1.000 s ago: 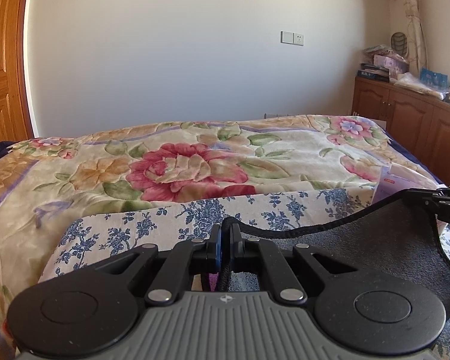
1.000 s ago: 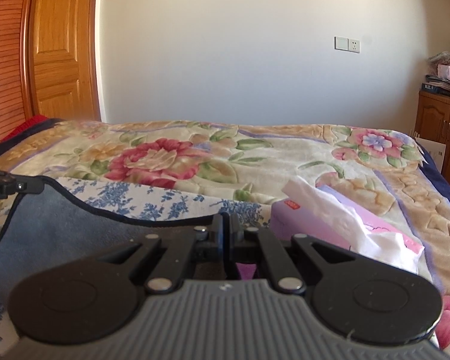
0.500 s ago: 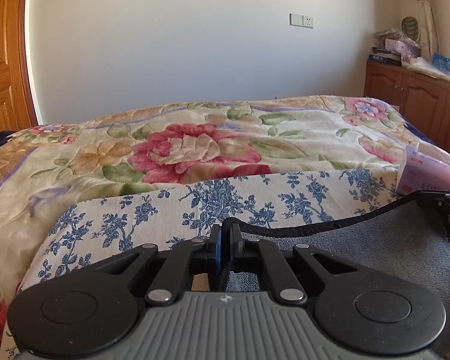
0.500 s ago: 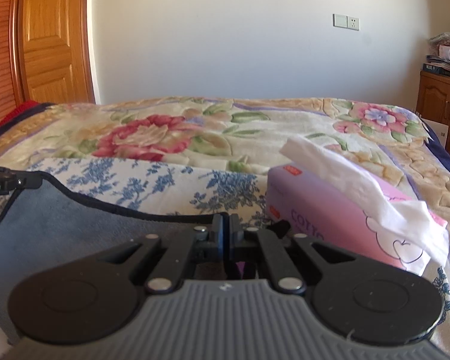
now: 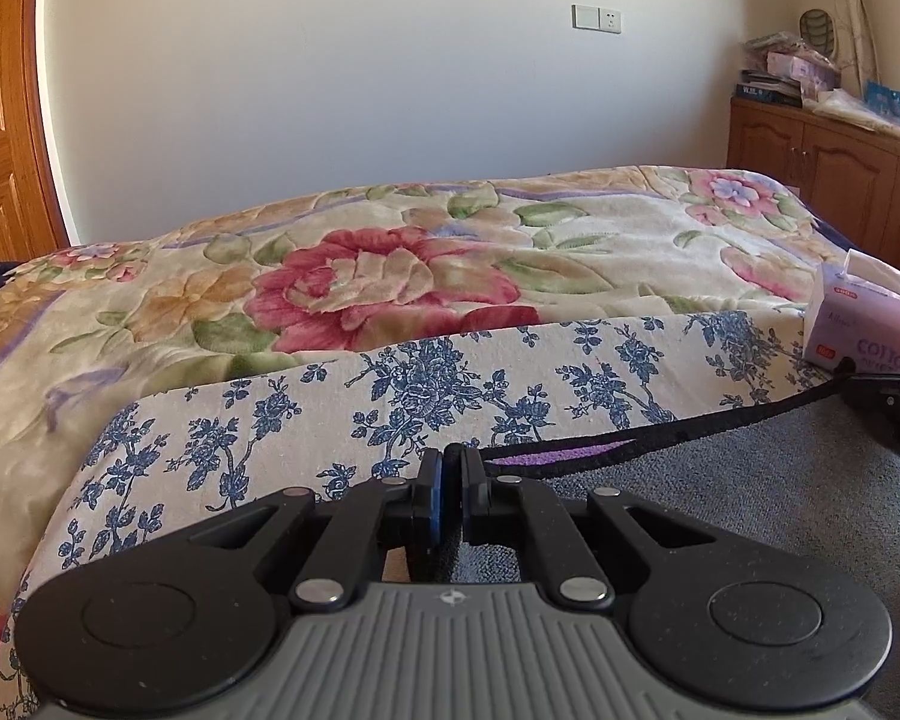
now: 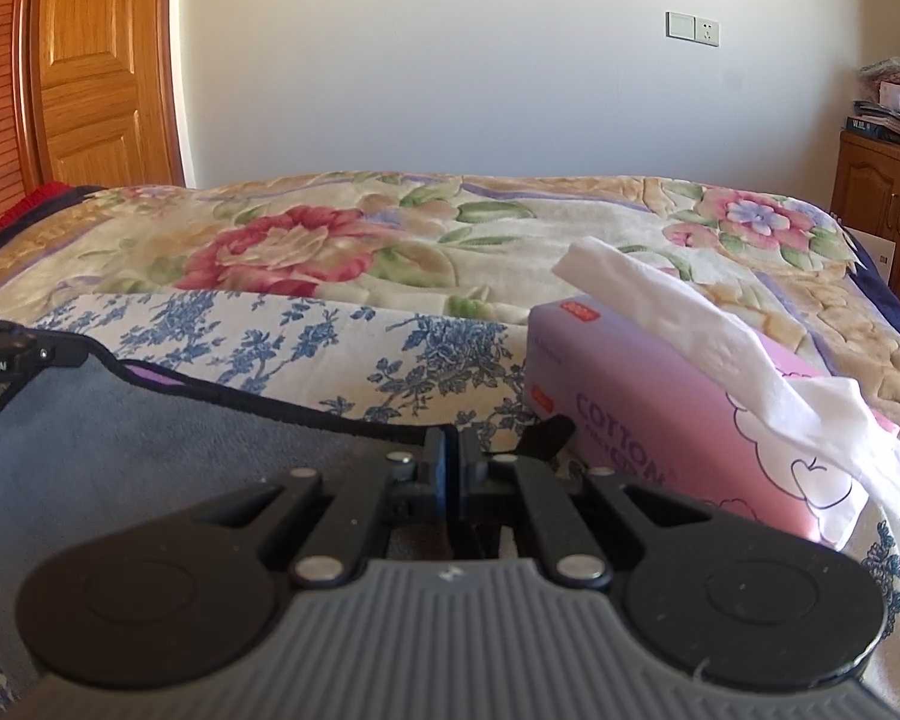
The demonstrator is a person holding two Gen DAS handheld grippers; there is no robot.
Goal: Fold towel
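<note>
A grey towel (image 5: 768,480) with a dark hem and a purple underside lies low over the blue-flowered cloth (image 5: 390,396) on the bed. My left gripper (image 5: 448,468) is shut on the towel's left corner. My right gripper (image 6: 450,450) is shut on its right corner, with the towel (image 6: 168,456) spreading to its left. The hem runs taut between them. The right gripper's tip shows at the right edge of the left wrist view (image 5: 888,396). The left gripper's tip shows at the left edge of the right wrist view (image 6: 6,354).
A purple tissue box (image 6: 678,426) with a white tissue sticking out stands on the bed just right of my right gripper; it also shows in the left wrist view (image 5: 864,330). The floral bedspread (image 5: 390,276) lies beyond. A wooden cabinet (image 5: 834,174) stands at the right, a wooden door (image 6: 102,72) at the left.
Both grippers have moved forward and down with the towel's edge, towards the blue-flowered cloth. The tissue box is now closer in both views.
</note>
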